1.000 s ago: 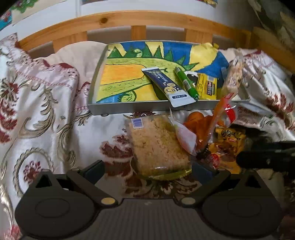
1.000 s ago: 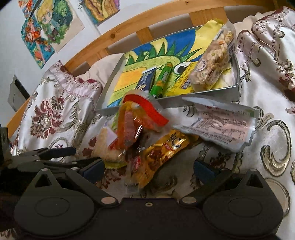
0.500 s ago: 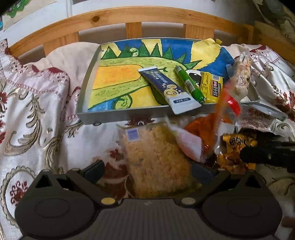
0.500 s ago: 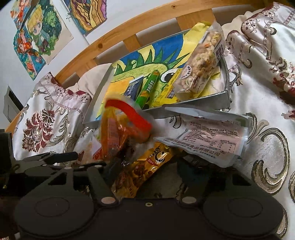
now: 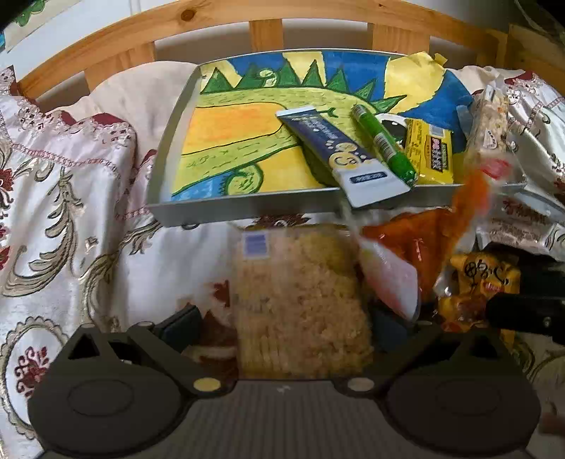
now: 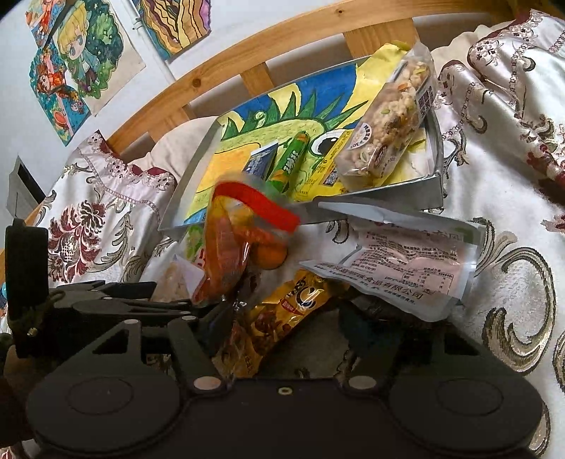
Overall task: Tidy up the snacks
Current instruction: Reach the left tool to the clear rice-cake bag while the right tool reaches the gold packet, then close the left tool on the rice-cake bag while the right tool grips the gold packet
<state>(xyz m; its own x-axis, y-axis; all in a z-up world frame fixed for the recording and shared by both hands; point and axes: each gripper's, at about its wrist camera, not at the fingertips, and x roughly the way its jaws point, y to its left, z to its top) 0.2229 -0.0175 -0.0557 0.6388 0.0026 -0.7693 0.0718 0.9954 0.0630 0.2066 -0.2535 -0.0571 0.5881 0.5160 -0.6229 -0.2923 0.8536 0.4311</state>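
Snacks heaped on the bed cover (image 5: pixel 70 176) ahead of both tools, some already in the metal tray (image 5: pixel 247 206) further ahead, under the wooden headboard (image 5: pixel 317 17).

From the left tool (image 5: pixel 286 317): fingers spread wide, gripping nothing. Between them, lengthwise, a clear pack of yellow crumbly snack (image 5: pixel 296 300), blurred, clear of the left finger; contact with the right finger not readable. Beyond its far end, the tray's near wall. Inside the tray, ahead and right of the tool: a blue tube (image 5: pixel 339 151) with its white end poking over the near wall, a green stick (image 5: pixel 383 143) just beside it, then a yellow pack (image 5: pixel 429 155). Right of the crumbly pack, an orange bag (image 5: pixel 423 240), blurred, and past it a yellow-brown packet (image 5: pixel 483 279).

From the right tool (image 6: pixel 289 317): fingers partly drawn in, the yellow-brown packet between them, slanting up to the right. Left finger against the packet; bedding visible between packet and right finger, so cannot tell whether gripped. Ahead and left, the orange bag with its red strip, standing up from the heap, blurred. Ahead and right, a silver-white pouch (image 6: pixel 399 261) flat on the cover, printed side up. Beyond that, in the tray's right corner, a cereal bar pack (image 6: pixel 388 120) leaning on the wall.
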